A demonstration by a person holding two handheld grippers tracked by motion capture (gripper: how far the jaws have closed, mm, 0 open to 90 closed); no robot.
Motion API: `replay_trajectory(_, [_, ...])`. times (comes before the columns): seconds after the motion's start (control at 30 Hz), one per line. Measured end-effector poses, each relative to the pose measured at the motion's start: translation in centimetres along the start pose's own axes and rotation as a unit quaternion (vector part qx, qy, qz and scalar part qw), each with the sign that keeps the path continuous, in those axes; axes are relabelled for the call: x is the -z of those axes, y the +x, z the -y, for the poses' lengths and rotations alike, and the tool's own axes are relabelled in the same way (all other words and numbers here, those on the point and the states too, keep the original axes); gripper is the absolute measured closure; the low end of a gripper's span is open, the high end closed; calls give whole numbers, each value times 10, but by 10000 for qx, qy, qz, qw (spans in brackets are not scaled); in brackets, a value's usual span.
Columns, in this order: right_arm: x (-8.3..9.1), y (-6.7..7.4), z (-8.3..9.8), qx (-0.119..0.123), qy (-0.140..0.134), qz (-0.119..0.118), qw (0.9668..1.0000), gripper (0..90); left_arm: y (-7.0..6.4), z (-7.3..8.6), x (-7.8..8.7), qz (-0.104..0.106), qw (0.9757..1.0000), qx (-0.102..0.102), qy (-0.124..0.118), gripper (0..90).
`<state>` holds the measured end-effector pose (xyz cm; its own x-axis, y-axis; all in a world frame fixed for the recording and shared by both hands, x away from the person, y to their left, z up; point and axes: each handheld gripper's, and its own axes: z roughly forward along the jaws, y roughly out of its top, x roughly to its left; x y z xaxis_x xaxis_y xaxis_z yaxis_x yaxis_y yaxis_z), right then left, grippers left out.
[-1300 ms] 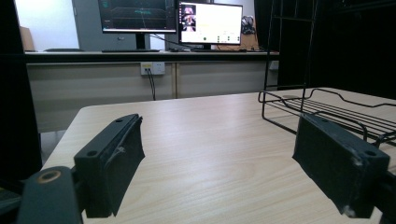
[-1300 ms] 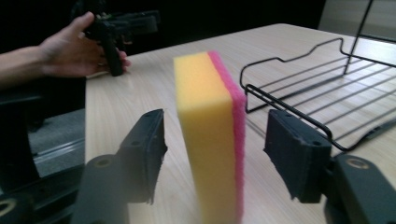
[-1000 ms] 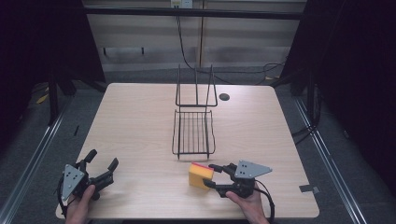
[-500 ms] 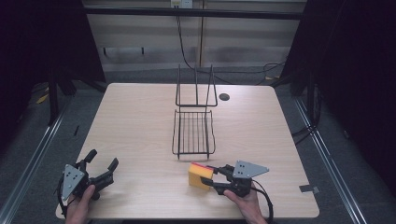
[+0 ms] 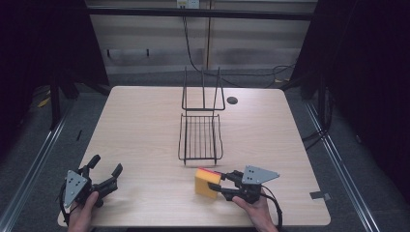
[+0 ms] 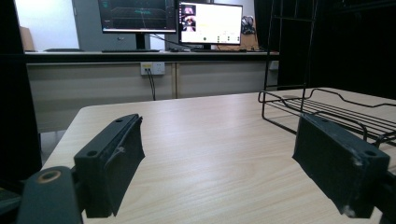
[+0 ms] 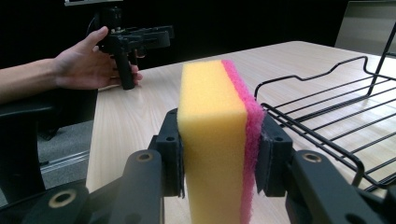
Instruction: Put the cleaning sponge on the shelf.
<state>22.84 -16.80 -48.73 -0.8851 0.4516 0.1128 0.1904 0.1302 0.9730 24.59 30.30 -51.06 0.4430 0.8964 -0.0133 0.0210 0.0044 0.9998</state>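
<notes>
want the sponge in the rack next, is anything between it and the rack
Nothing visible. The sponge, held in the right gripper, sits just in front of the rack, with bare table between them; the rack's low front rim faces it.

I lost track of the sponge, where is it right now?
The sponge is clamped upright in the right gripper at the table's near edge, right of centre in the high view, just short of the wire rack.

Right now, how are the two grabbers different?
The right gripper is shut on a yellow and pink sponge; the left gripper is open and holds nothing. The right one sits just in front of the wire rack; the left sits farther off. Both are black and hand-held.
</notes>
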Motion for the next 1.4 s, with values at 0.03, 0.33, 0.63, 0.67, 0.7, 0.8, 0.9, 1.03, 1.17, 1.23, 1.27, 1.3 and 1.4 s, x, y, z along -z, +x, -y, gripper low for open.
replay_trajectory(0.03, [1, 0, -1, -20, -7, -16, 10000, 603, 0, 0, 0, 4, 10000, -25, 19, 156])
replay_trajectory(0.33, [3, -2, -2, -17, 35, -46, 10000, 603, 0, 0, 0, 4, 10000, -26, 19, 156])
replay_trajectory(0.63, [5, -5, -9, 0, -14, -94, 10000, 606, 0, 0, 0, 4, 10000, -23, 18, 156])
replay_trajectory(0.67, [5, -6, -11, 26, -7, -124, 9999, 607, 0, 0, 0, 5, 10000, -25, 18, 156])
replay_trajectory(0.7, [5, -6, -11, 26, -7, -124, 9999, 607, 0, 0, 0, -10, 10000, -16, 15, 156])
replay_trajectory(0.8, [5, -7, -13, 40, -27, -154, 9999, 607, 0, 0, 0, 0, 10000, -30, 15, 156])
replay_trajectory(0.9, [5, -8, -13, 14, 9, -146, 9999, 607, 0, 0, 0, 5, 10000, -26, 19, 156])
replay_trajectory(1.03, [5, -10, -14, -3, 43, -153, 9999, 607, 0, 0, 0, 4, 10000, -24, 20, 156])
replay_trajectory(1.17, [4, -11, -18, 1, 58, -174, 9998, 608, 0, 0, 0, 0, 10000, -4, 3, 156])
replay_trajectory(1.23, [3, -11, -21, 16, 65, -166, 9998, 607, 0, 0, 0, 5, 10000, -24, 18, 156])
replay_trajectory(1.27, [3, -11, -22, 24, 71, -159, 9998, 607, 0, 0, 0, 4, 10000, -23, 18, 156])
replay_trajectory(1.3, [2, -12, -23, 12, 54, -147, 9999, 607, 0, 0, 0, 5, 10000, -23, 19, 156])
replay_trajectory(1.4, [2, -13, -25, 14, 25, -141, 9999, 607, 0, 0, 0, 5, 10000, -26, 18, 156])
